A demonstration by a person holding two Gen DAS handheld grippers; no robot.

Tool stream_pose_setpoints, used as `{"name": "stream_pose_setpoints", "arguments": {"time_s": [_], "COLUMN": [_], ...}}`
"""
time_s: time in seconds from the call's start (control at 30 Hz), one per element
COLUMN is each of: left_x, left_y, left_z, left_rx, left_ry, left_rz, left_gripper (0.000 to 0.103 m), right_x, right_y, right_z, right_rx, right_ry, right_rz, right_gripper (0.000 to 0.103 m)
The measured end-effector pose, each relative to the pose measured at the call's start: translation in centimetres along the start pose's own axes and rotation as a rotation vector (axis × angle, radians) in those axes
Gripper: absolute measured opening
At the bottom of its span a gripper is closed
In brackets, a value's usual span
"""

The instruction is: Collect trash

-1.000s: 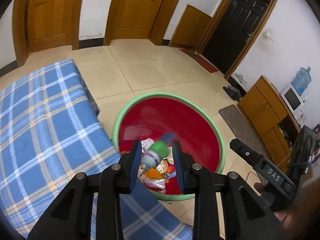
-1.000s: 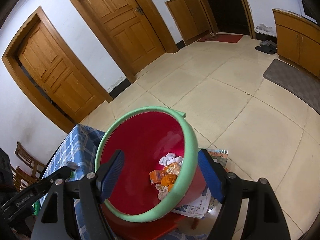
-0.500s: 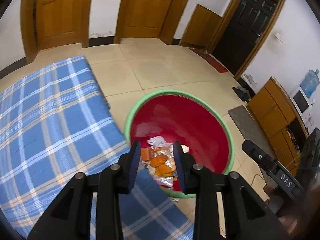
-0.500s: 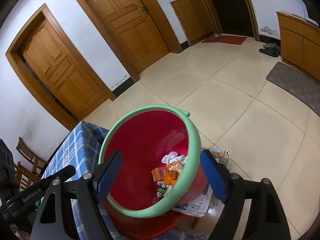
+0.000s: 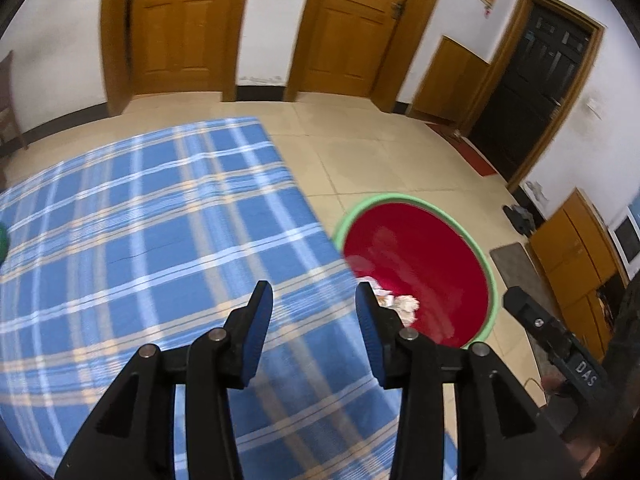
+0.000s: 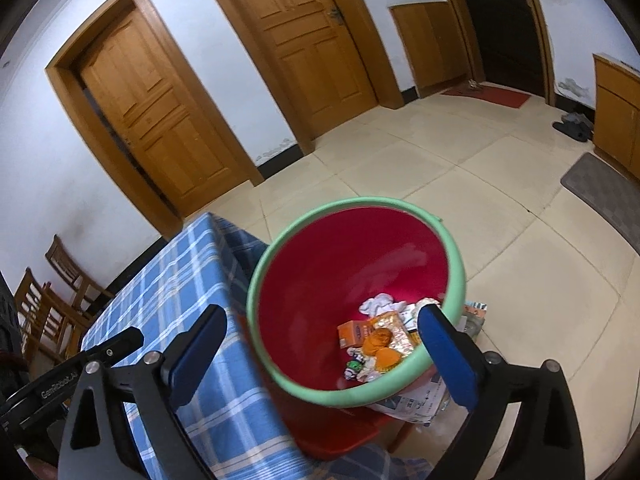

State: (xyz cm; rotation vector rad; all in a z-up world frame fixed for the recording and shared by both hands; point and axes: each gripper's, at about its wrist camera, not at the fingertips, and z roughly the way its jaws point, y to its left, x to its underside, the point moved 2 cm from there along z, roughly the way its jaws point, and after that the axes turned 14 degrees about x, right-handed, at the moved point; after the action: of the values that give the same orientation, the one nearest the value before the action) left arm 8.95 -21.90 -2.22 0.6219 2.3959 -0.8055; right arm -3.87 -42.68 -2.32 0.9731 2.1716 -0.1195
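A red basin with a green rim (image 6: 456, 264) (image 5: 490, 280) stands beside the blue plaid table (image 5: 140, 240) (image 6: 172, 280). Inside lie an orange carton (image 6: 352, 332), orange peels (image 6: 382, 346), foil wrappers, white tissue (image 6: 378, 302) and a small green-capped bottle (image 6: 354, 368). My left gripper (image 5: 314, 320) is open and empty above the plaid cloth, left of the basin. My right gripper (image 6: 320, 344) is open wide, with its fingers on either side of the basin's near rim. A green object (image 5: 3, 238) peeks in at the left edge of the left wrist view.
Newspaper (image 6: 416, 404) lies under the basin, which rests on a red stool (image 6: 332, 428). Wooden chairs (image 6: 48, 300) stand at the table's far side. Wooden doors (image 5: 176, 28), a black door (image 5: 532, 84), a cabinet (image 5: 576, 252), a grey mat (image 6: 600, 188) and tiled floor surround.
The green-capped bottle left my left gripper and now lies in the basin. The left gripper then swung left, away from the basin and over the table. The right gripper stayed nearly still.
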Motion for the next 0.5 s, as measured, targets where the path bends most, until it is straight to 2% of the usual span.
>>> {"name": "stream_pose_setpoints", "arguments": {"time_s": [0.23,0.5], "left_x": [1.0,2.2], "left_y": [2.4,3.8], "left_z": [-3.7,-7.3], "left_rx": [-0.096,-0.159], "left_ry": [-0.059,-0.12], "left_rz": [-0.034,-0.049], "left_gripper": [0.043,0.043], "right_x": [0.6,1.9], "right_y": [2.7,6.0], "right_z": [-2.2,-4.7], "right_rx": [-0.04,-0.088], "right_ry": [-0.028,-0.052], "right_rz": [-0.056,-0.135], "right_gripper": [0.099,0.1]}}
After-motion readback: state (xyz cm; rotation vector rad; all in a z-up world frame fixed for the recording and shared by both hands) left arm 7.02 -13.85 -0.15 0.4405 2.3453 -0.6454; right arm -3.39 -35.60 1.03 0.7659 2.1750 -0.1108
